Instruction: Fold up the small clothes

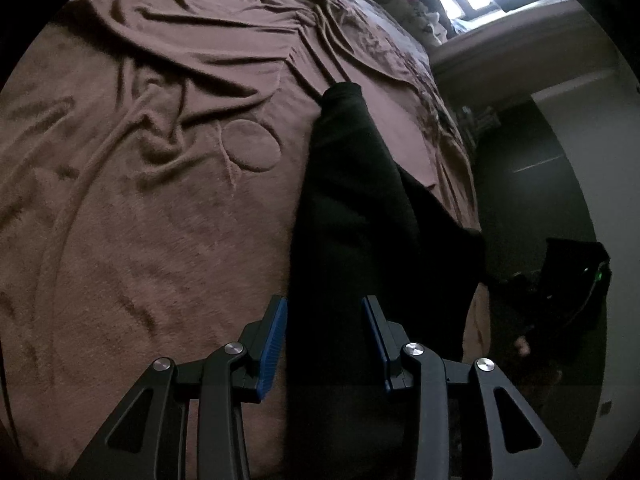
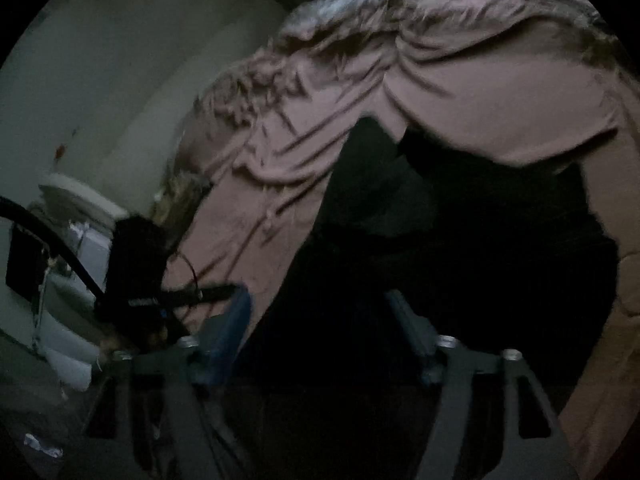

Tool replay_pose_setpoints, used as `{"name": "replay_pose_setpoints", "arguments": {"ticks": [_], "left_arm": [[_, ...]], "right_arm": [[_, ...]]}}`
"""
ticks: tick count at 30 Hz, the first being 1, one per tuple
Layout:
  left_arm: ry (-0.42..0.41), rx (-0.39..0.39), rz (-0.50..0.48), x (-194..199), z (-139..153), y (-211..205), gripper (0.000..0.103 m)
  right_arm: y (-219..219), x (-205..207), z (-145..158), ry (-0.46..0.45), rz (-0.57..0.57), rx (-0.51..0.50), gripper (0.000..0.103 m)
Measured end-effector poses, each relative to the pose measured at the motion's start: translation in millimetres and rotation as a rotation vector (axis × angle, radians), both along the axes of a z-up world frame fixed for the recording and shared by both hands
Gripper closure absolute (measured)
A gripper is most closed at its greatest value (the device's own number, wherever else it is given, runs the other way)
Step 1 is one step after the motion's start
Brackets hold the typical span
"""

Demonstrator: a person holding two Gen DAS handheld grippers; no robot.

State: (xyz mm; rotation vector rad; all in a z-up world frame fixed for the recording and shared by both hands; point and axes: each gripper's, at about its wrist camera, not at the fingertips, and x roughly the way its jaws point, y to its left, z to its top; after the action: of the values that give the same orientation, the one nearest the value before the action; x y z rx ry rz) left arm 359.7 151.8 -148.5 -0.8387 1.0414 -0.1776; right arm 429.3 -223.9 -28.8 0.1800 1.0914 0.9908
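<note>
The left wrist view looks steeply down along its own fingers, which rise from the bottom edge of the frame, close above a brown blanket (image 1: 140,208) that fills the left and centre; a dark garment (image 1: 360,208) runs up the middle, and a room lies at the far right. The right wrist view, blurred, also tilts down, with the garment (image 2: 440,240) at centre, the blanket (image 2: 480,92) across the top and a wall at the left. Both share blanket and garment.

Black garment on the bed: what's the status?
Left gripper open above black garment. Right gripper open, holding nothing. Brown blanket rumpled, nothing blocking.
</note>
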Motion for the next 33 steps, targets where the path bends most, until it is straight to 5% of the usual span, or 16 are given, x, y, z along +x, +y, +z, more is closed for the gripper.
{"name": "replay_pose_setpoints", "arguments": {"ticks": [12, 28, 31, 33], "left_arm": [[0.036, -0.004, -0.008, 12, -24, -5, 0.063], [0.031, -0.014, -0.009, 40, -34, -8, 0.063], [0.038, -0.004, -0.013, 44, -37, -10, 0.063], [0.047, 0.001, -0.014, 45, -40, -11, 0.063]], "right_arm": [[-68, 43, -16, 0.019, -0.254, -0.028, 0.039], [-28, 100, -52, 0.077, -0.283, -0.194, 0.055], [-16, 106, -58, 0.092, -0.269, -0.226, 0.071], [-12, 110, -59, 0.084, -0.274, -0.247, 0.097]]}}
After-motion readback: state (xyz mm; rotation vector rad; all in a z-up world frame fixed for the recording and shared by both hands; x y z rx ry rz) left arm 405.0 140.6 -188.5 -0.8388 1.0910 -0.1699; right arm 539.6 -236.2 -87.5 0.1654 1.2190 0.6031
